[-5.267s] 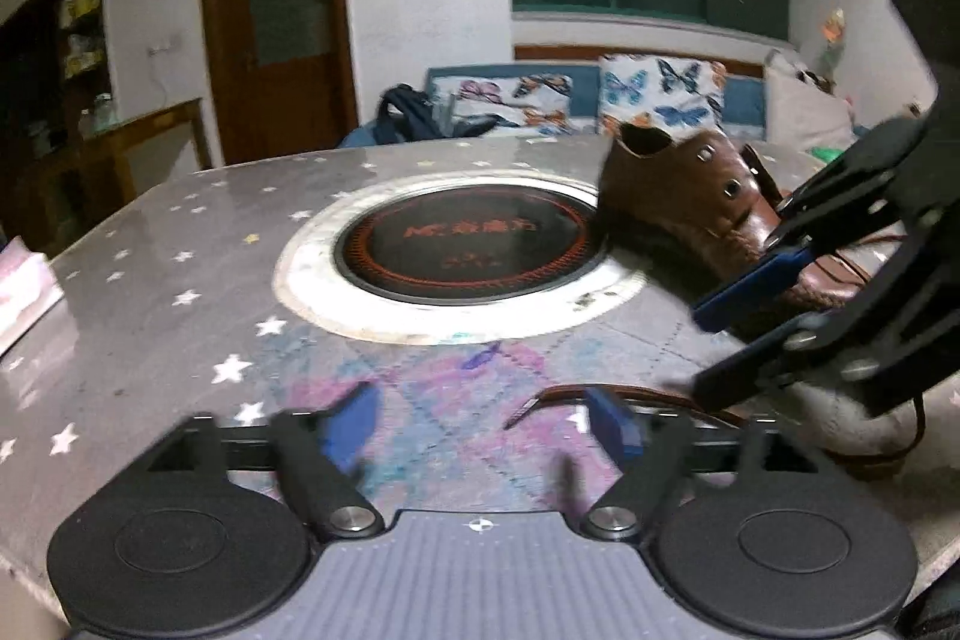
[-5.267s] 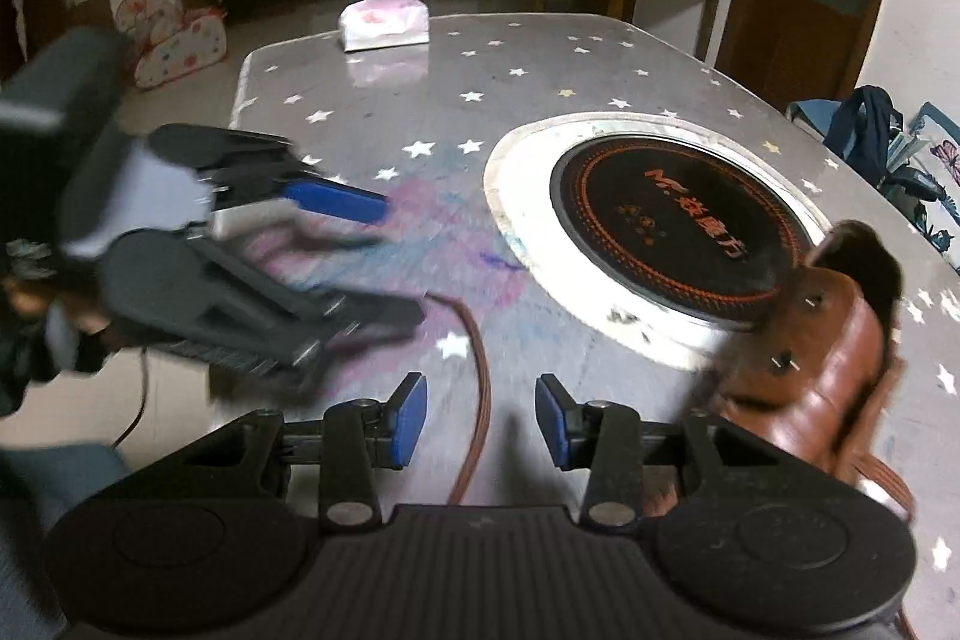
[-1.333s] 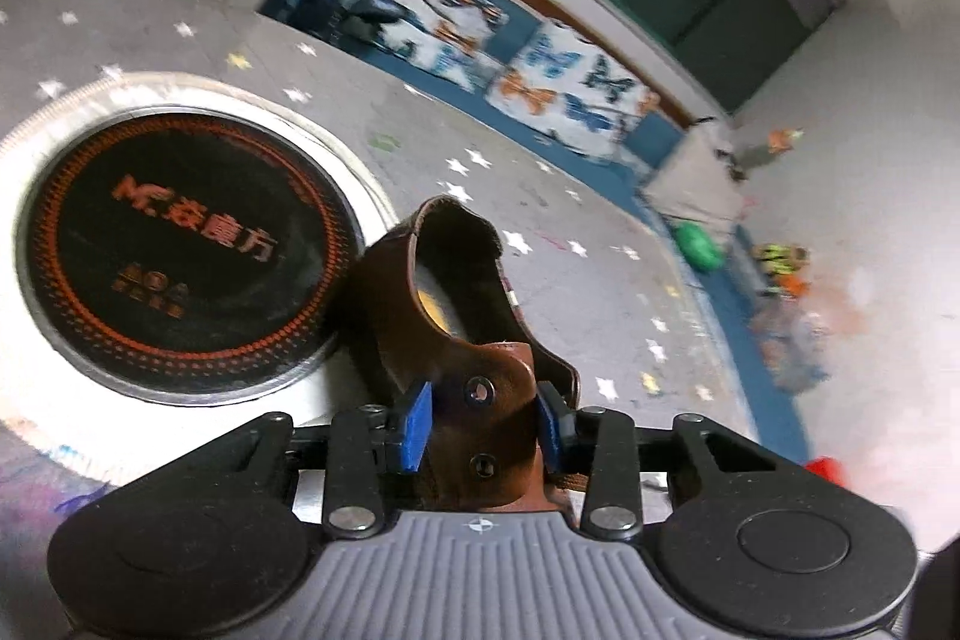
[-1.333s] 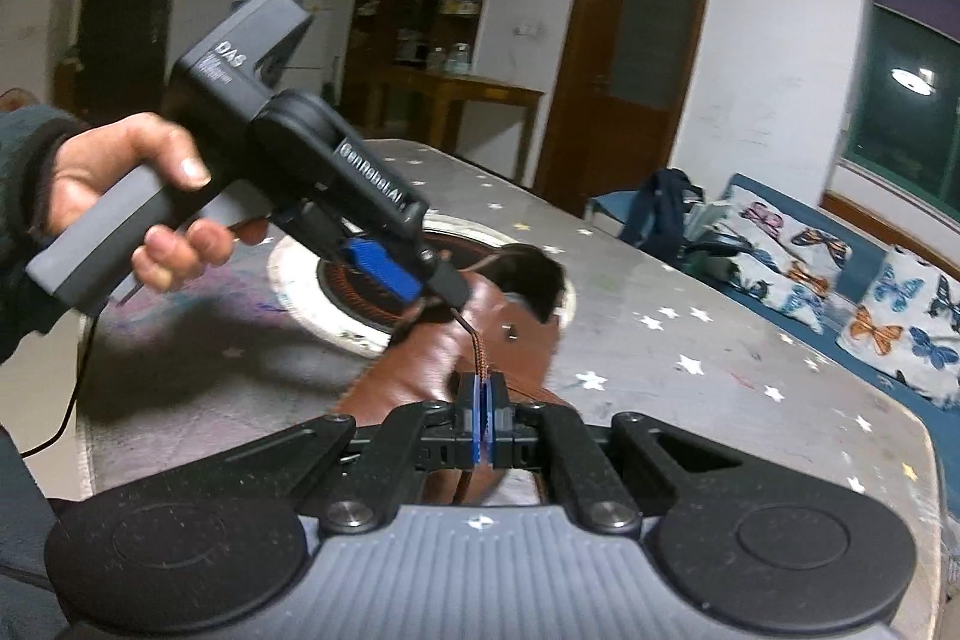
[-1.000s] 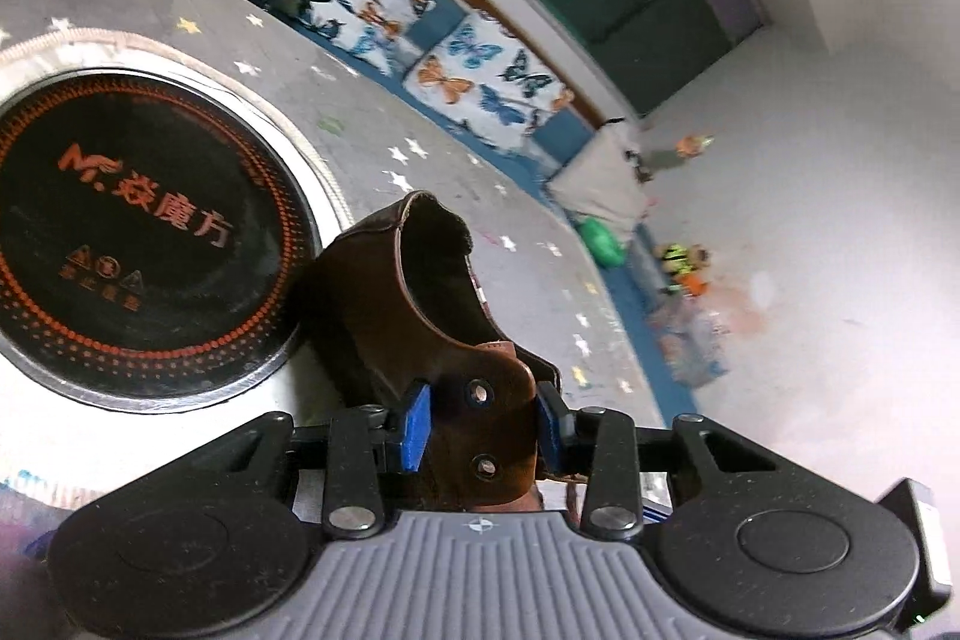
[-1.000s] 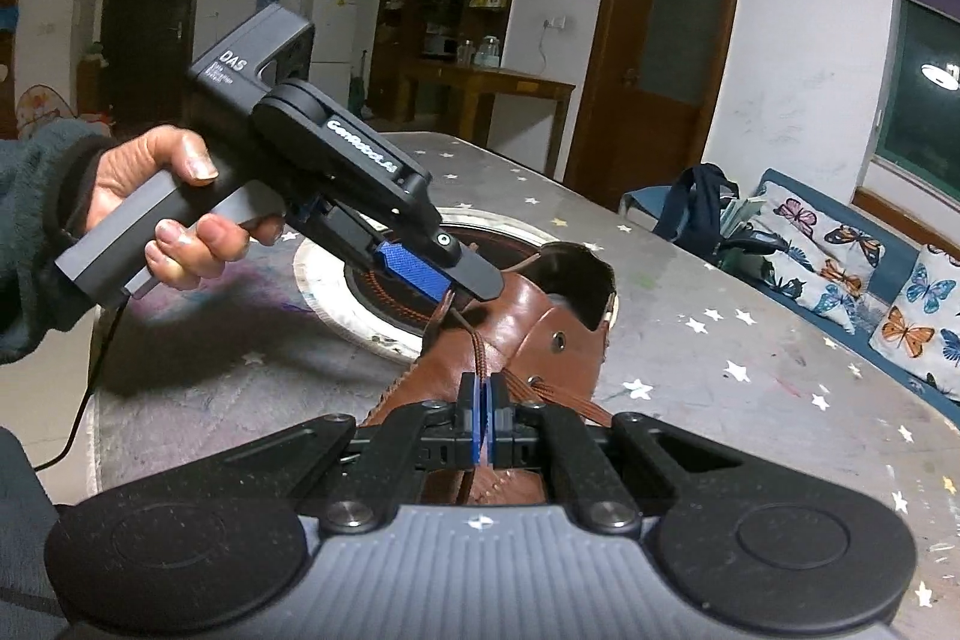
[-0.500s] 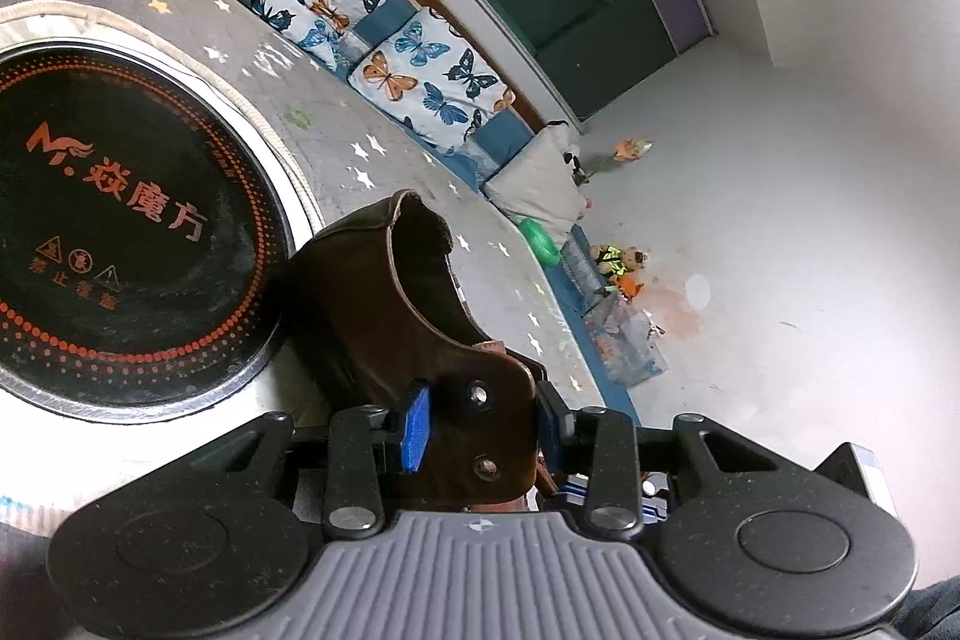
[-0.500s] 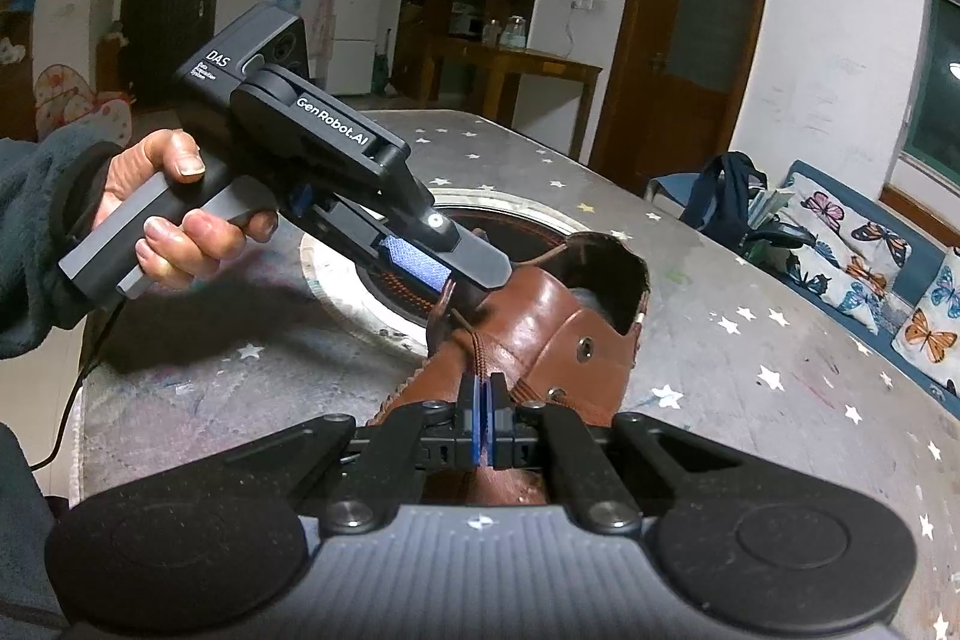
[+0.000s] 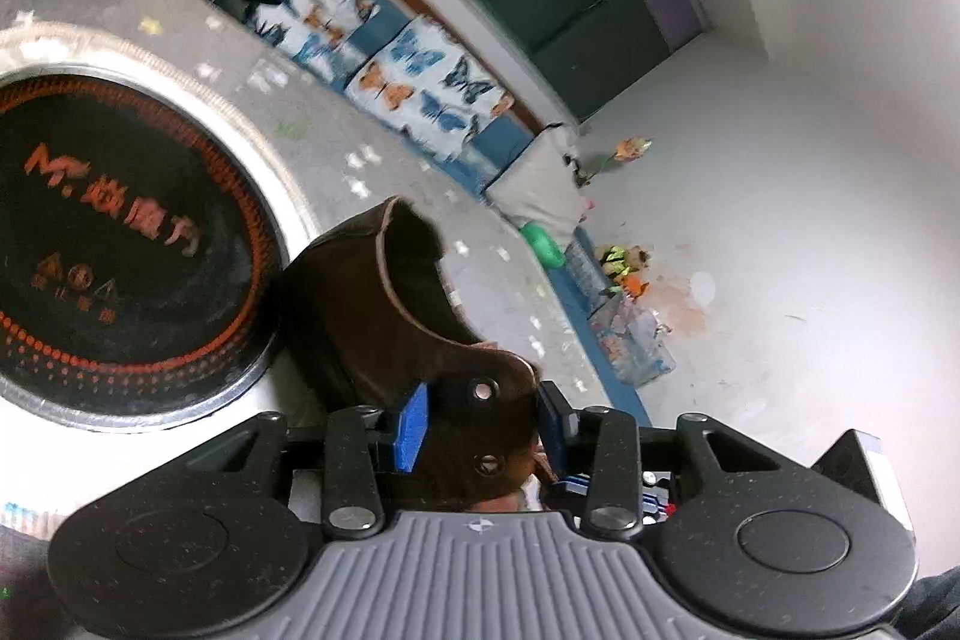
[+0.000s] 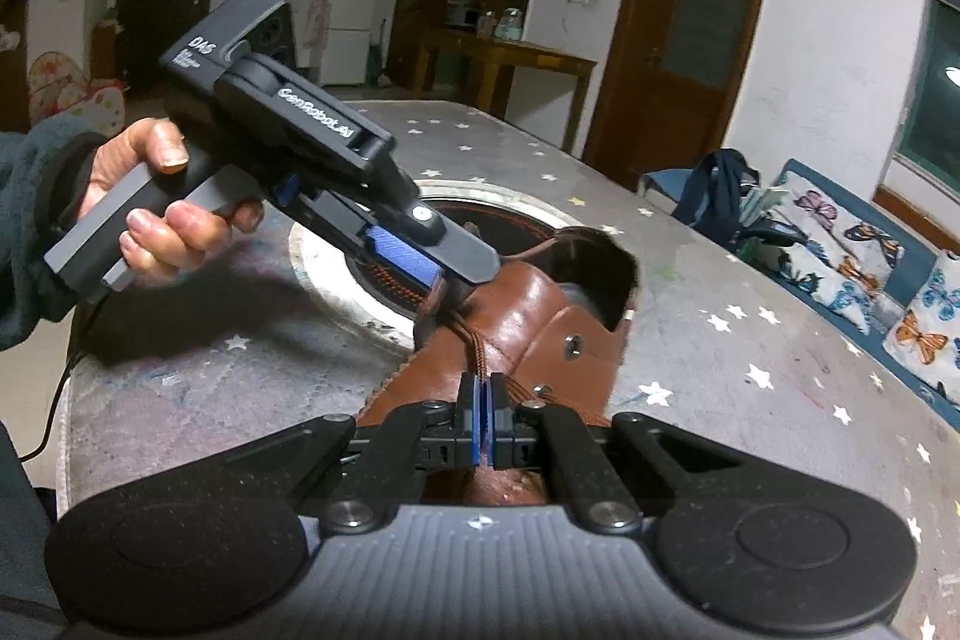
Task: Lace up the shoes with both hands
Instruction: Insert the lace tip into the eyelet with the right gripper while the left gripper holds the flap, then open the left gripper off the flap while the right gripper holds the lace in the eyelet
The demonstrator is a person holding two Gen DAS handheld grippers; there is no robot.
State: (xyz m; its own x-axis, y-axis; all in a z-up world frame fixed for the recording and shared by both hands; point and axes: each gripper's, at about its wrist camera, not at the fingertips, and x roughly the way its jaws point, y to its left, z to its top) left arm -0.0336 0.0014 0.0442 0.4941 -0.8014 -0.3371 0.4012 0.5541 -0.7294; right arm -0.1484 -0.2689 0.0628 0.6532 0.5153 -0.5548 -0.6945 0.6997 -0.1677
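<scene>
A brown leather shoe [image 10: 540,322] stands on the star-patterned table [image 10: 750,340], its opening facing away. In the left wrist view my left gripper [image 9: 480,421] is closed on the shoe's eyelet flap [image 9: 480,418], which fills the space between the blue pads. In the right wrist view my right gripper [image 10: 482,415] is shut on the brown lace [image 10: 474,346] just above the shoe's tongue. The left gripper also shows there [image 10: 432,274], held by a hand, fingertips at the shoe's left side.
A round black induction plate [image 9: 102,232] with a white ring sits in the table beside the shoe. A sofa with butterfly cushions [image 10: 870,250] and a dark bag [image 10: 714,190] lie beyond the far table edge. A cable [image 10: 54,400] hangs at the left.
The left gripper keeps its hold on the flap while its camera has swung slightly. The right gripper has moved a little closer to the shoe, still pinching the lace.
</scene>
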